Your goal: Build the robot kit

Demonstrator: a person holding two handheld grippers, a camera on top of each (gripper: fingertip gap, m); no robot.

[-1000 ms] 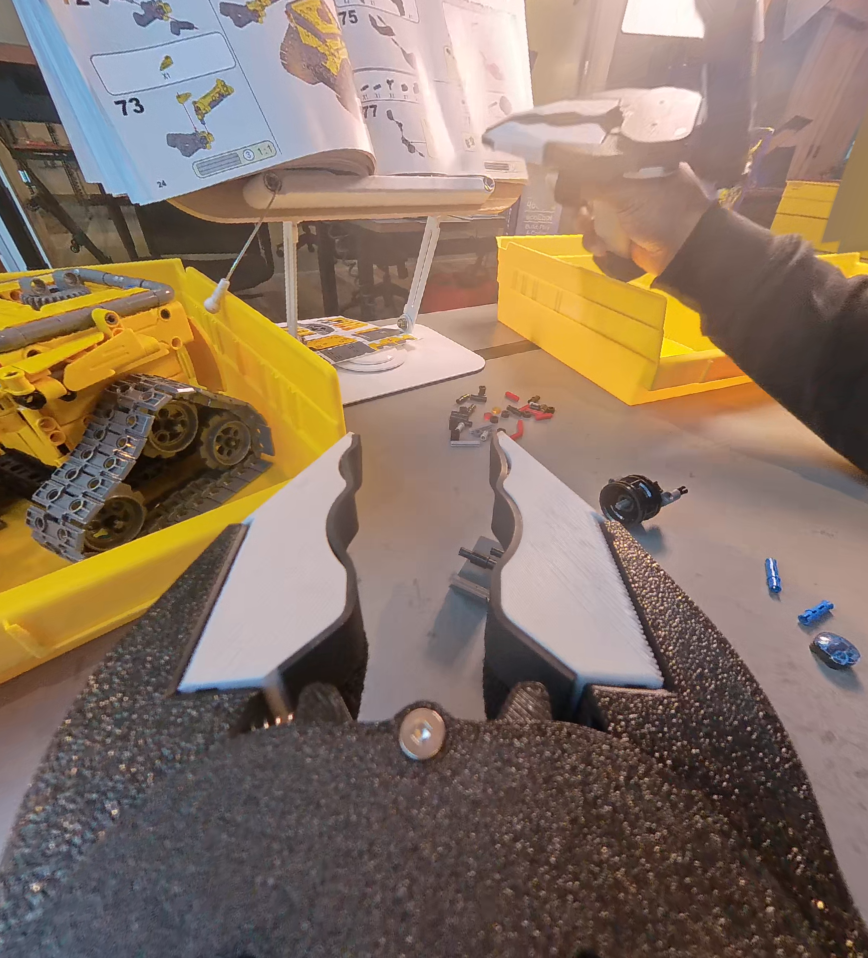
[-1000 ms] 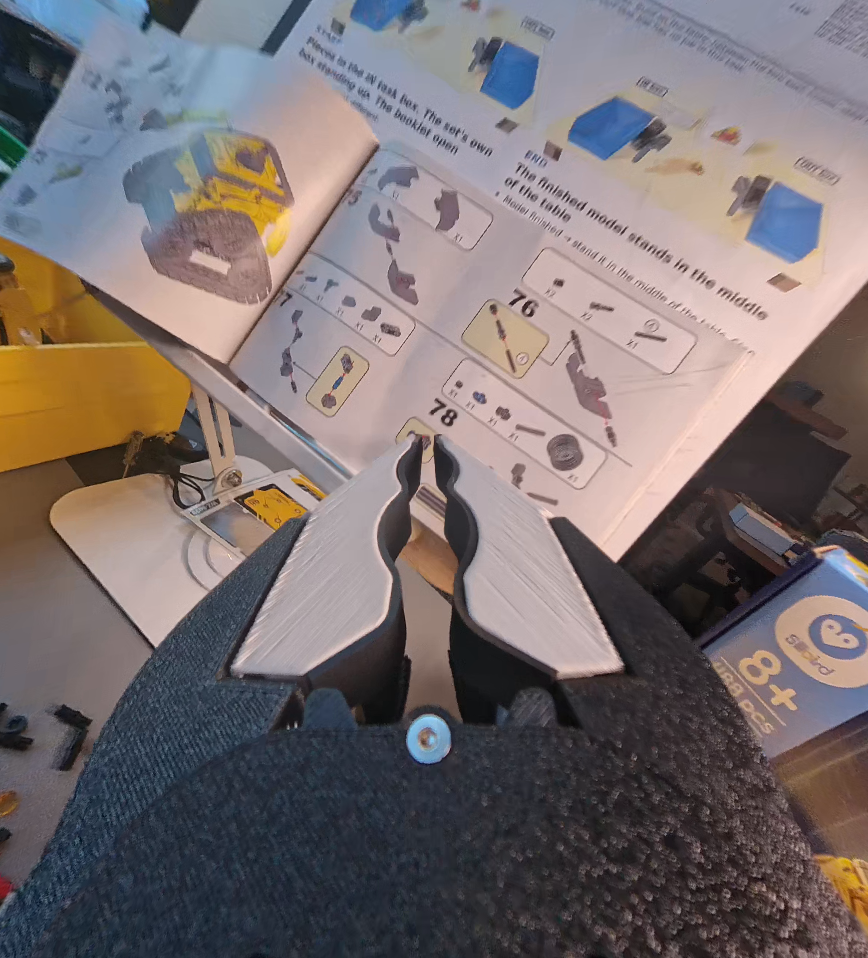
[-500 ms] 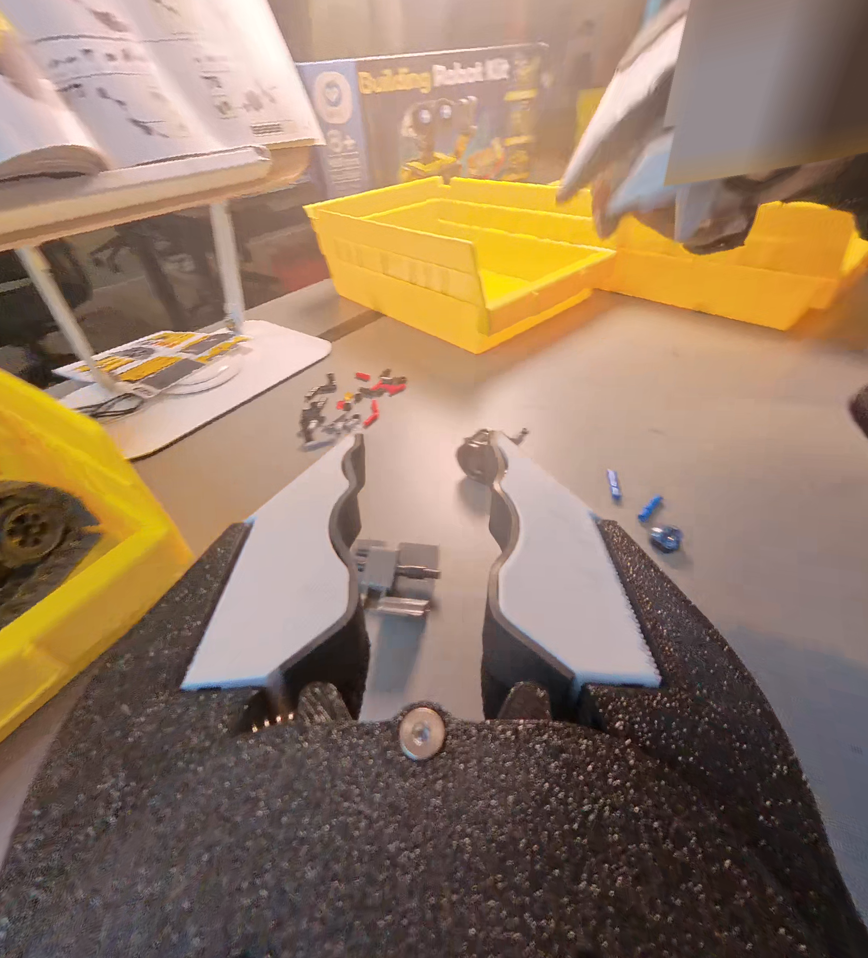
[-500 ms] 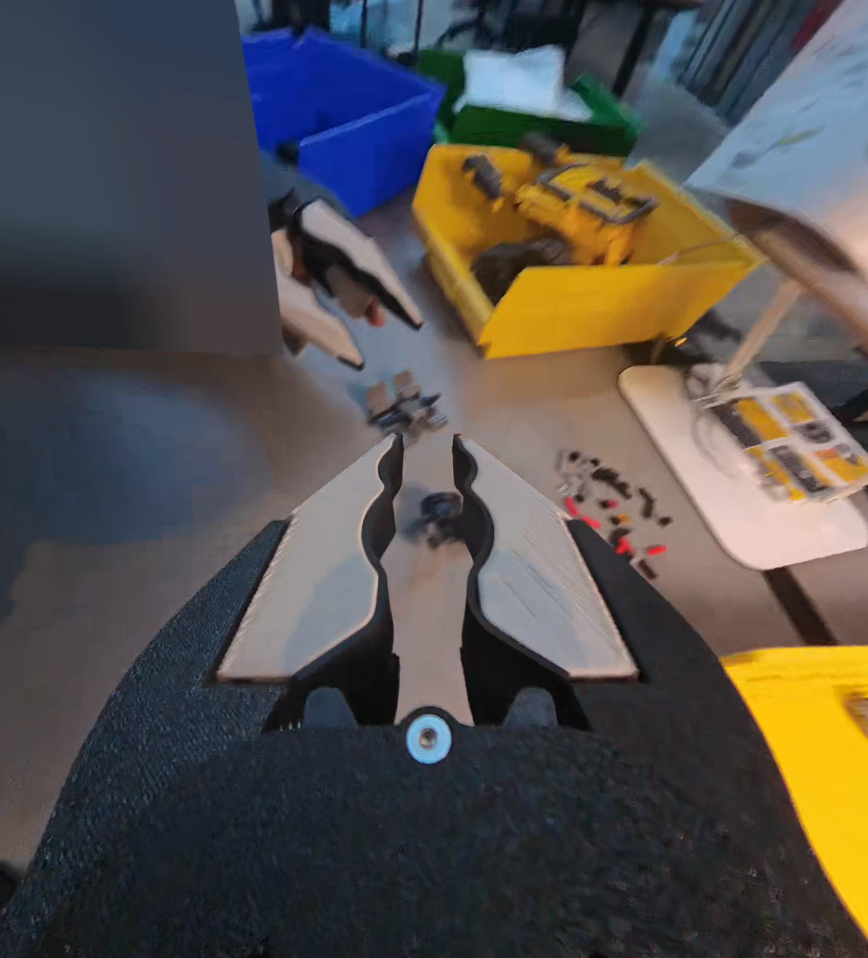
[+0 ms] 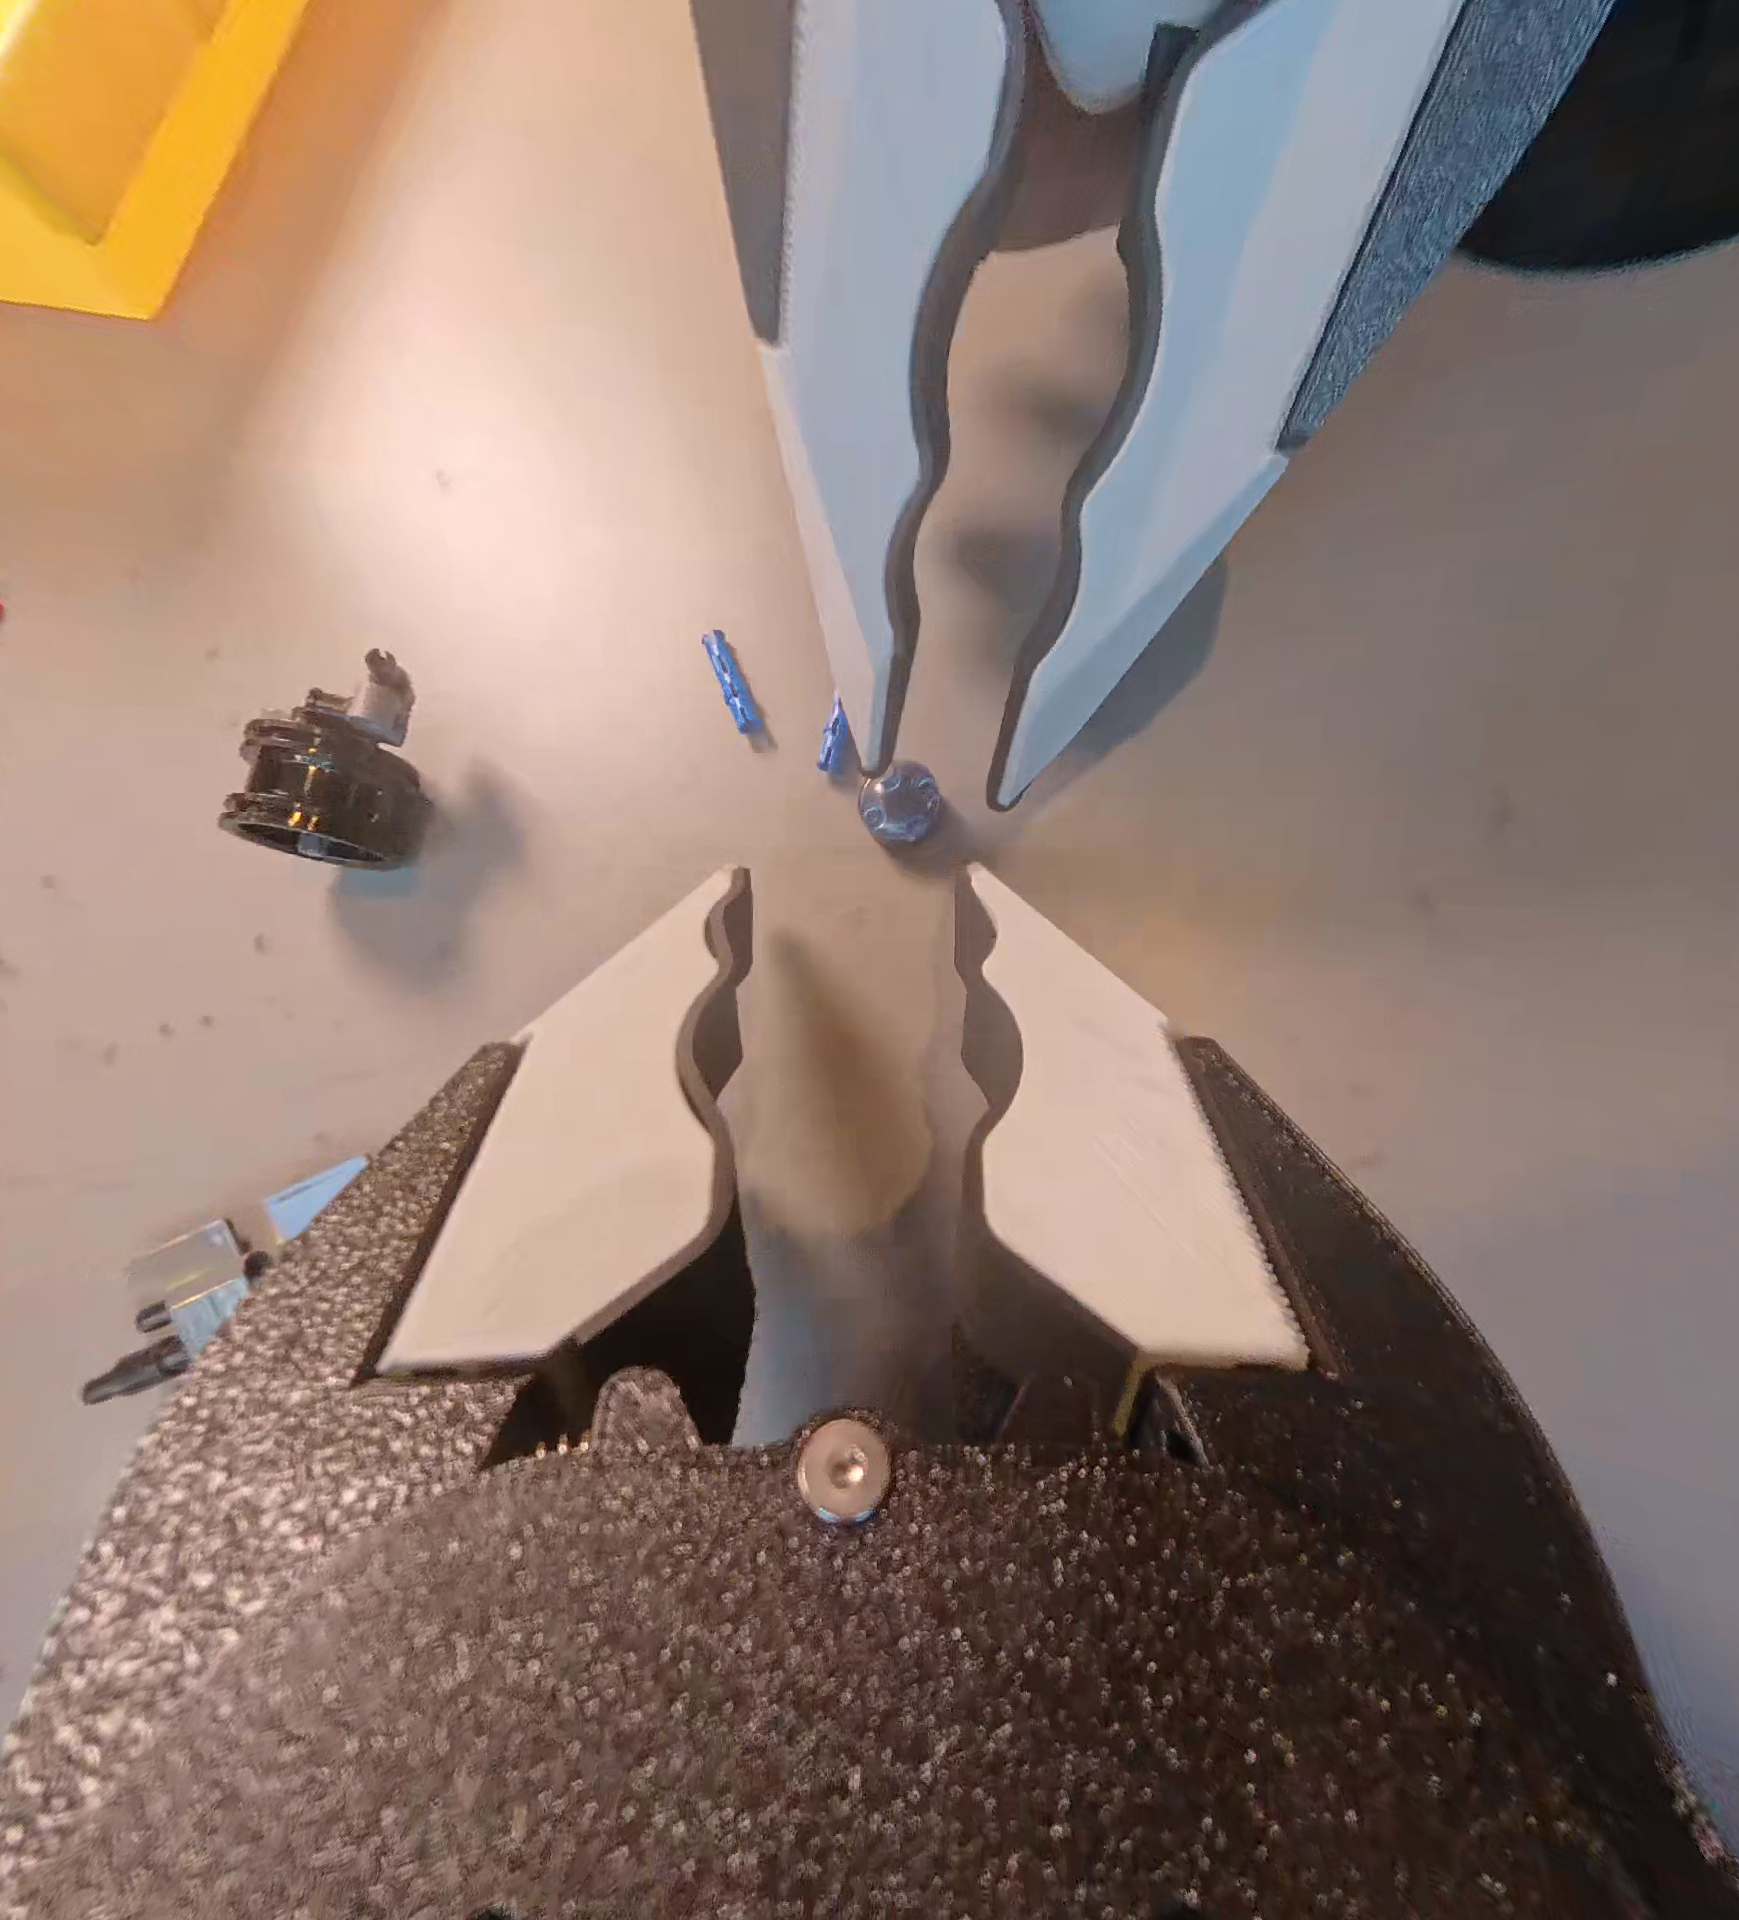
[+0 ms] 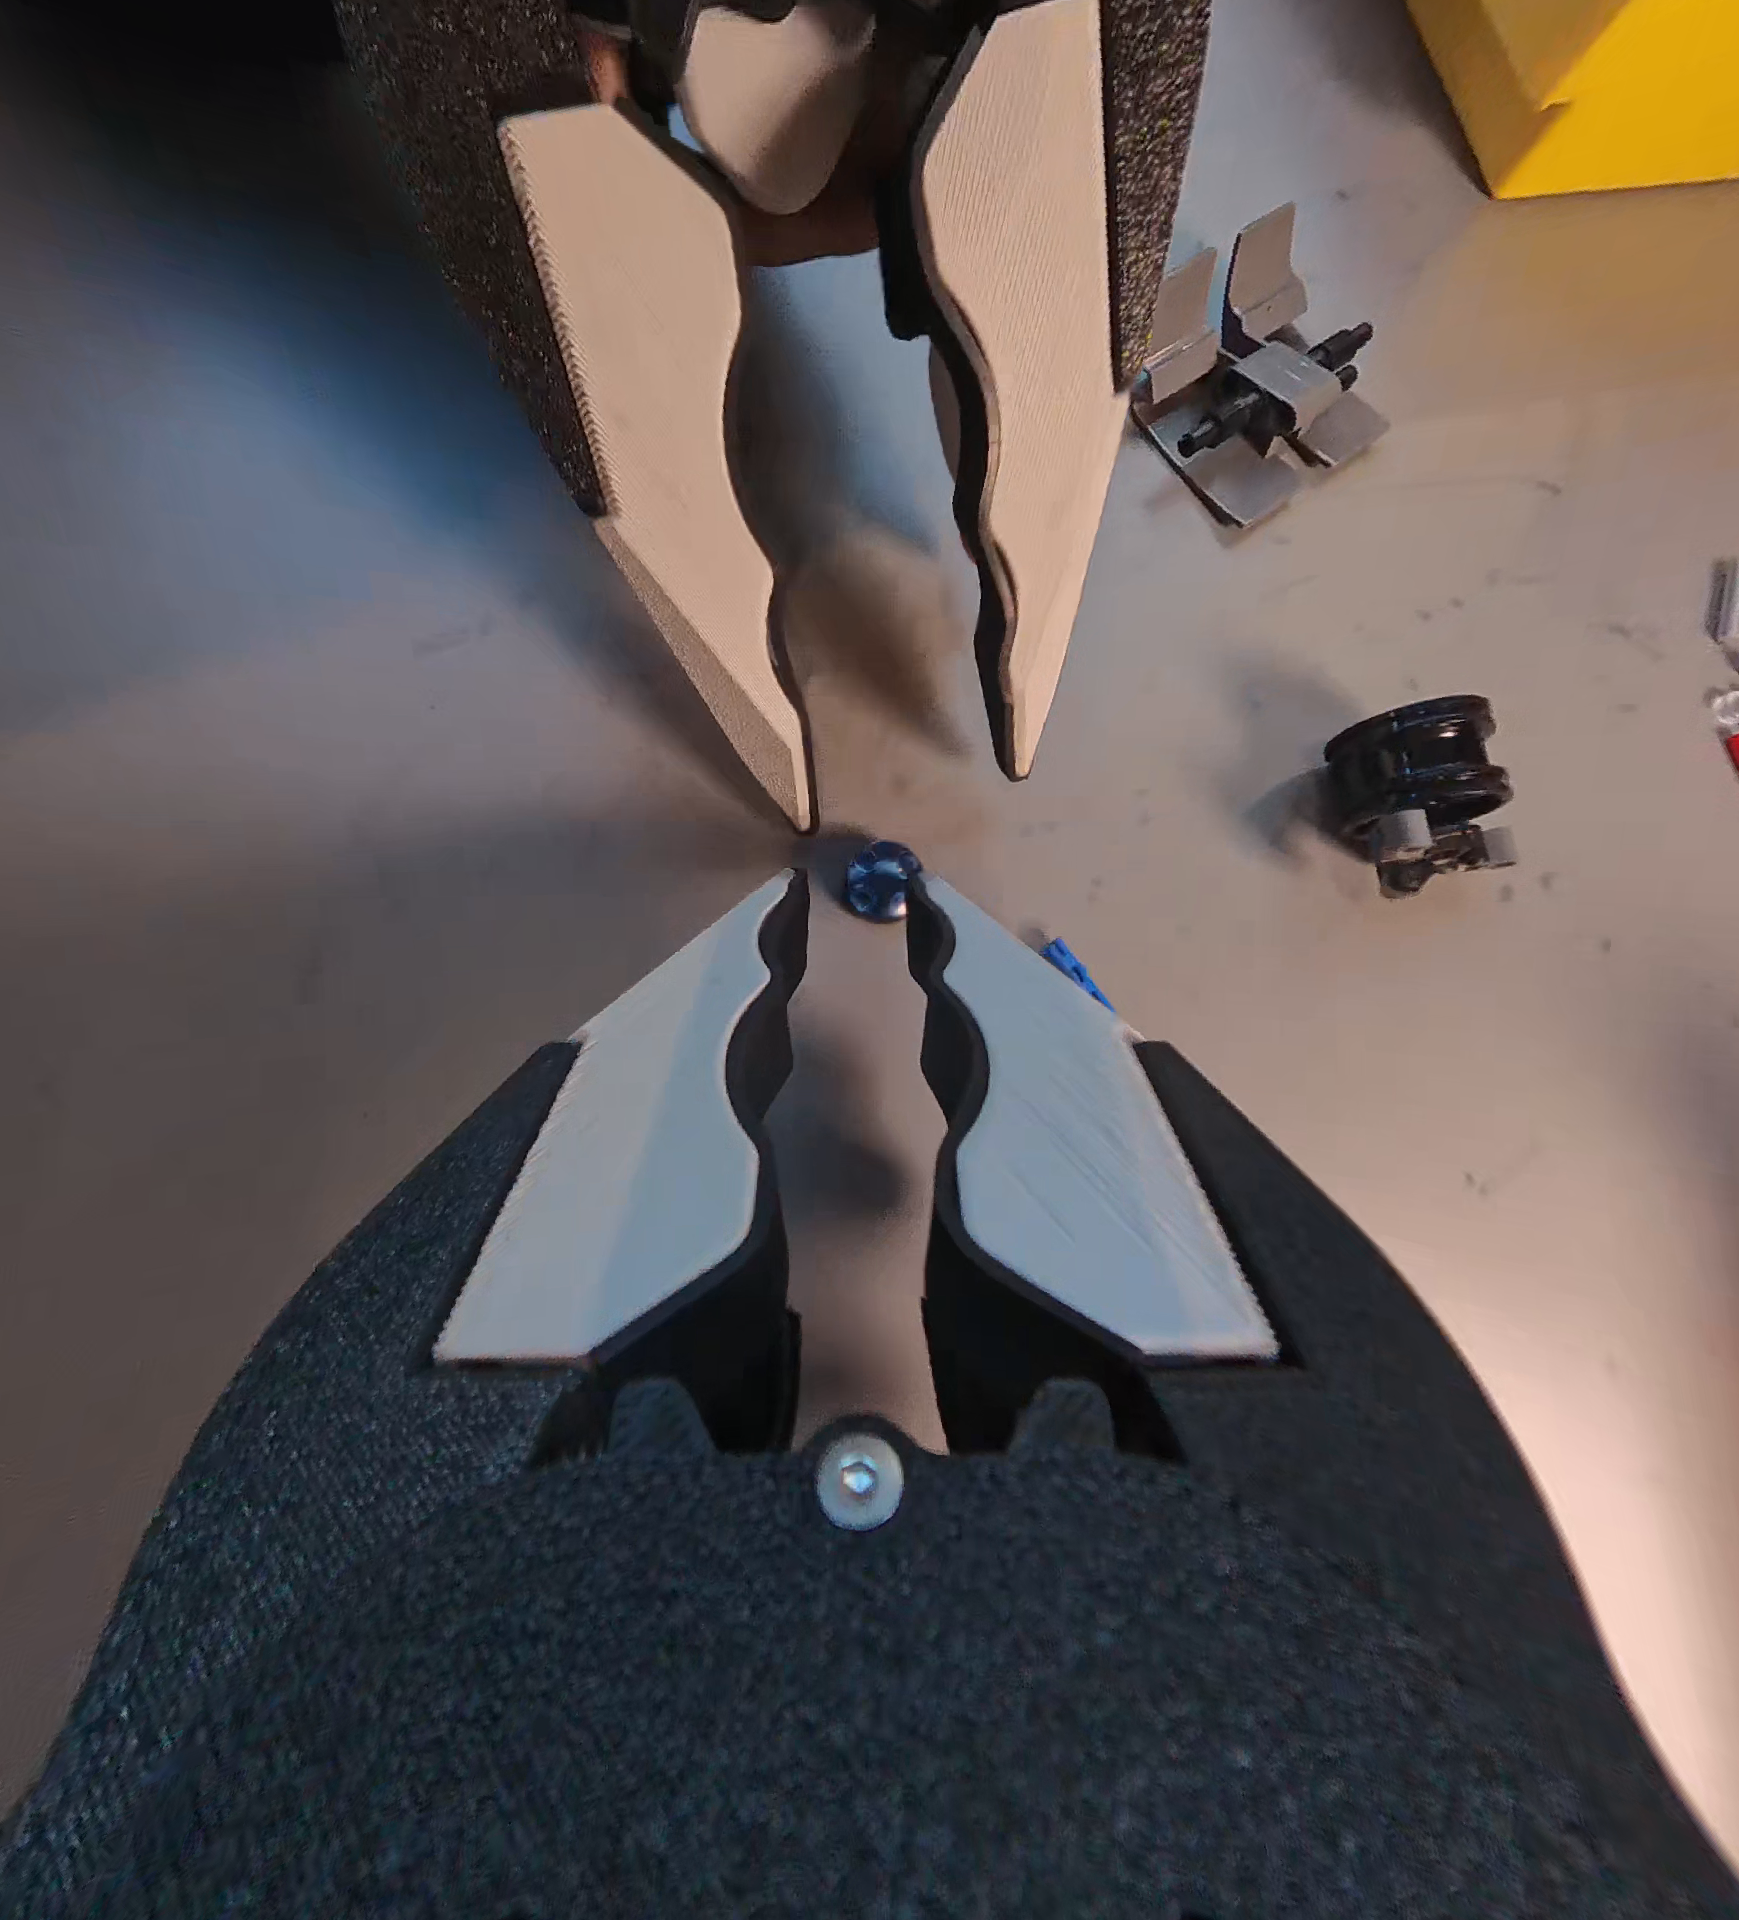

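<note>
both open claws flank a flat-lying round blue piece (image 5: 898, 812).

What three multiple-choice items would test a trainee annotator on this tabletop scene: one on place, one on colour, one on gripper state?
1. The small round blue piece lies
A. in the yellow bin
B. on the grey table between both grippers' tips
C. on the black wheel

2. The two thin pins near it are
A. red
B. blue
C. grey

3. The left gripper and right gripper are
A. both open, holding nothing
B. both shut
C. left shut on the wheel

Answers: B, it sits on bare tabletop between the tips; B, both pins are blue; A, a gap shows between each pair of fingers.
</note>
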